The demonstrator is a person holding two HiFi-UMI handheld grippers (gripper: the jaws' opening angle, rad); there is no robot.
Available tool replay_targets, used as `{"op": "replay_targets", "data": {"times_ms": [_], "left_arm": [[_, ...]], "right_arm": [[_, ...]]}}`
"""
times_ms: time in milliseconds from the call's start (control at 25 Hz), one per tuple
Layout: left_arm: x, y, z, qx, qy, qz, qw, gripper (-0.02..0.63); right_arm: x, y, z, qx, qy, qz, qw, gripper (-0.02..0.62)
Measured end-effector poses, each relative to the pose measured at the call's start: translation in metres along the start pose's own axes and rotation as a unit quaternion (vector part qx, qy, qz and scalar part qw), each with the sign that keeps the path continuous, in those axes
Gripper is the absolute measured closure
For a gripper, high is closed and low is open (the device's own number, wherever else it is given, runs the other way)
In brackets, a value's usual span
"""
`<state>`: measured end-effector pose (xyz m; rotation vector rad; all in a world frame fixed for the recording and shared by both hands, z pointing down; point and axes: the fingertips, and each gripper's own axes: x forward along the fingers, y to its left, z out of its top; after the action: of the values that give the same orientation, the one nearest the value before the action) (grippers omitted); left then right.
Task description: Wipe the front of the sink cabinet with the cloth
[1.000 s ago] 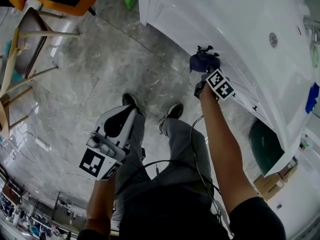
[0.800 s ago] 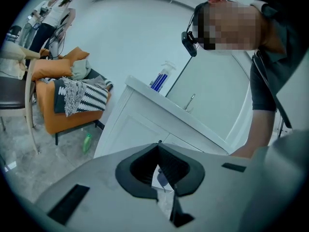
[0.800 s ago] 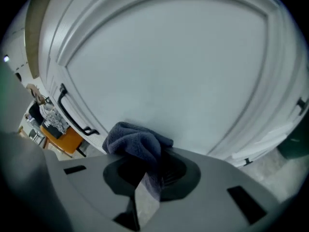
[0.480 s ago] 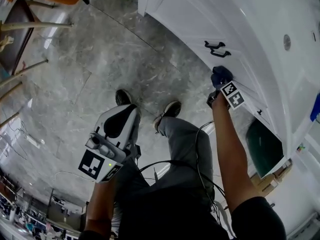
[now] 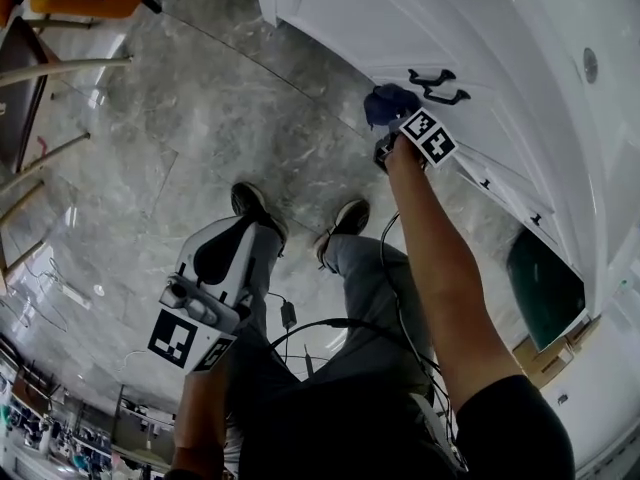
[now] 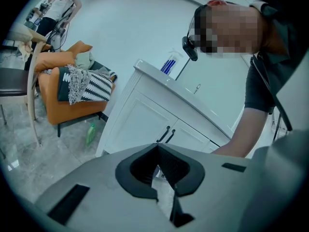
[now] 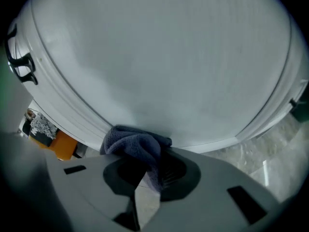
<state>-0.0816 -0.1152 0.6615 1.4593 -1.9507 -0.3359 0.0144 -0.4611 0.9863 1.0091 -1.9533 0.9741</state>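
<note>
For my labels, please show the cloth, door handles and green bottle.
cloth (image 7: 136,144): right gripper view, bunched middle fold.
door handles (image 5: 430,78): head view, upper handle's bar.
green bottle (image 6: 90,134): left gripper view, body.

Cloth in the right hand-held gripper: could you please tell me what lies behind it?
The cloth presses against the white cabinet door. The patch of door directly behind it is covered and cannot be seen.

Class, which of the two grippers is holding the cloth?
The right gripper: its jaws clamp the dark blue cloth against the white cabinet door. The left gripper is shut on nothing, away from that door.
</note>
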Motion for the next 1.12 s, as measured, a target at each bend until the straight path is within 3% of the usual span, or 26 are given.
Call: {"op": "replay_targets", "data": {"times_ms": [200,320,440,640,720,880,1000,1120], "left_arm": [[0.006,-0.014,0.009,-0.002,-0.007,-0.015,0.9999,0.601],[0.007,-0.017,0.018,0.002,-0.017,-0.019,0.9997,0.601],[0.003,-0.017,0.02,0.007,-0.021,-0.019,0.9996,0.601],[0.003,-0.025,0.015,0.019,-0.01,-0.021,0.9995,0.601],[0.004,-0.031,0.018,0.022,-0.008,-0.023,0.9995,0.601],[0.003,-0.045,0.034,0.024,-0.011,-0.029,0.9992,0.601],[0.002,-0.057,0.054,0.024,-0.021,-0.036,0.9988,0.601],[0.0,-0.072,0.079,0.023,-0.031,-0.043,0.9983,0.602]], "right_arm": [[-0.064,-0.096,0.024,0.008,-0.037,-0.085,0.996,0.538],[-0.088,-0.134,0.035,-0.028,-0.018,-0.098,0.995,0.538],[-0.081,-0.12,0.032,-0.031,-0.002,-0.085,0.996,0.538],[-0.041,-0.01,0.021,-0.017,0.006,0.01,1.0,0.538],[-0.037,0.02,0.021,0.001,0.007,0.028,1.0,0.538],[-0.062,0.019,0.033,-0.008,0.013,0.027,1.0,0.538],[-0.106,0.0,0.054,-0.032,0.0,0.022,0.999,0.538],[-0.159,-0.027,0.079,-0.021,-0.019,0.004,1.0,0.538]]}}
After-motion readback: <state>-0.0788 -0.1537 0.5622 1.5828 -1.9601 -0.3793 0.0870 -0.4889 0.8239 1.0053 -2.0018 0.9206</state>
